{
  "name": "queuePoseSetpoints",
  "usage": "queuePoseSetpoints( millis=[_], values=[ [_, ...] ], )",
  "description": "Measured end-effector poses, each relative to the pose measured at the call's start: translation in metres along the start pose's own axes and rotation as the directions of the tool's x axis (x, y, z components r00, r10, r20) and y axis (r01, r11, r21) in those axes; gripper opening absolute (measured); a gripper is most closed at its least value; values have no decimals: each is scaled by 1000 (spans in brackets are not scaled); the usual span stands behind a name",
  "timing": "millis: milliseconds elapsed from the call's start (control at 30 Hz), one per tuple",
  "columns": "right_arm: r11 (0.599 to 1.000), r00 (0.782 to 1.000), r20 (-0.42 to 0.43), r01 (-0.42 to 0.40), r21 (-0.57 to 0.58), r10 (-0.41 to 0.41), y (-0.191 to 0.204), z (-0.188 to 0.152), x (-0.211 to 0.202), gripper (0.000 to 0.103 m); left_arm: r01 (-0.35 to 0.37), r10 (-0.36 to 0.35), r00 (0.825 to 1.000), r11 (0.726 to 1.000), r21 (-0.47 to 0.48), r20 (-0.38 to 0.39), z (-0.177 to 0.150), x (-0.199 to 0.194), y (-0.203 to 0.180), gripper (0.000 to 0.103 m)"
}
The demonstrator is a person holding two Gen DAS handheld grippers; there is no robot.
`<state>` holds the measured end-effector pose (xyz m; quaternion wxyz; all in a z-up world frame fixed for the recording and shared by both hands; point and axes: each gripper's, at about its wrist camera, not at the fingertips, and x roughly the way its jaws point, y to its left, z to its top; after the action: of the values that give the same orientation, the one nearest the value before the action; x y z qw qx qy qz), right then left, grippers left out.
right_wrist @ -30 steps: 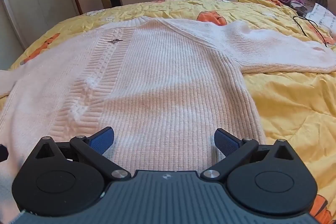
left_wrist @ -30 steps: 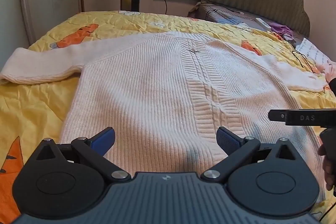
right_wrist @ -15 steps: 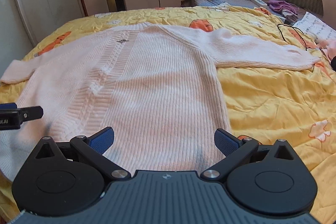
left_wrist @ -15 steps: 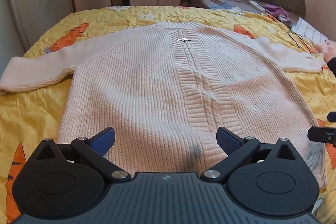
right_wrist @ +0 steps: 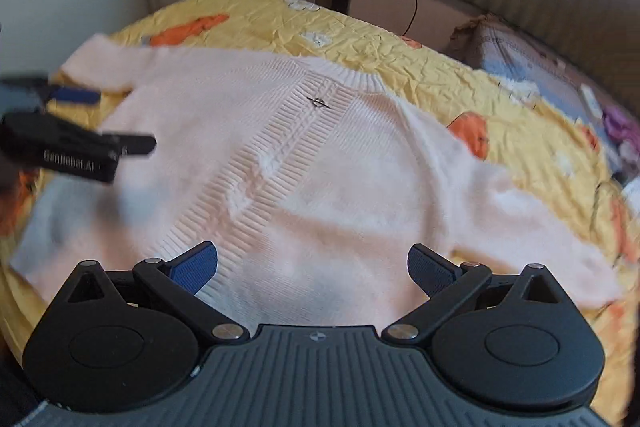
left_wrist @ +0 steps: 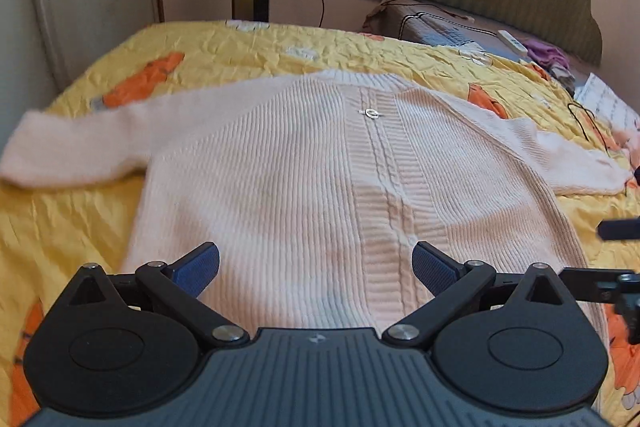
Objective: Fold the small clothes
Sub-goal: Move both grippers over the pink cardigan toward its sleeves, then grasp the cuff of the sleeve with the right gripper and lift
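Yellow crinkly bedspread with orange carrot prints (left_wrist: 224, 43) fills the left wrist view, and a pale pink ribbed knit sweater (left_wrist: 304, 179) lies flat in the middle of the frame, neck at the top, hem at the bottom. The left gripper (left_wrist: 316, 265) hangs over the hem, spread wide and empty. In the right wrist view the sweater (right_wrist: 320, 187) slants from lower left to upper right. The right gripper (right_wrist: 312, 263) is wide and empty too, nearer the lower-right sleeve (right_wrist: 532, 227).
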<state>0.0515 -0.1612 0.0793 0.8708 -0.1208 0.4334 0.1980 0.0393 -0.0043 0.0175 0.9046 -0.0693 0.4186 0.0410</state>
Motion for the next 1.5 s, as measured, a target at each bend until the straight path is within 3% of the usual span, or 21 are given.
queuePoseSetpoints(
  millis=[67,167,267,400,600,1000,1200,1300,1367,1433,1500],
  values=[
    [985,999,32,-40,167,35,-4,-26,23,102,-30,30,1000,999,-11,5,-20,2,-1,103],
    [965,995,100,-26,262,0,1,-55,38,103,-56,56,998,996,65,-7,-25,16,-8,103],
    [957,991,121,11,289,-48,-7,-50,50,103,-122,111,991,982,143,81,-9,29,-19,103],
    [953,984,129,80,292,-122,-24,-26,70,103,-167,148,980,975,144,133,16,49,-26,103],
    [946,982,104,118,303,-156,-46,5,103,103,-131,114,984,984,121,140,39,61,-32,103],
    [928,984,71,128,349,-162,-93,31,136,103,-160,151,984,982,96,96,57,116,-40,103],
    [912,962,146,161,378,-230,-128,24,128,103,-171,162,983,980,105,81,59,134,-41,103],
    [876,946,180,164,453,-271,-169,13,116,103,-167,160,985,980,109,70,59,140,-41,103],
    [831,938,206,129,542,-280,-208,-1,105,103,-165,159,985,980,109,63,58,143,-40,103],
    [754,930,227,75,653,-289,-250,-20,93,98,-166,161,985,980,107,54,57,147,-39,103],
    [619,913,244,11,786,-326,-300,-49,80,92,-168,164,986,981,102,39,55,152,-37,103]
  ],
)
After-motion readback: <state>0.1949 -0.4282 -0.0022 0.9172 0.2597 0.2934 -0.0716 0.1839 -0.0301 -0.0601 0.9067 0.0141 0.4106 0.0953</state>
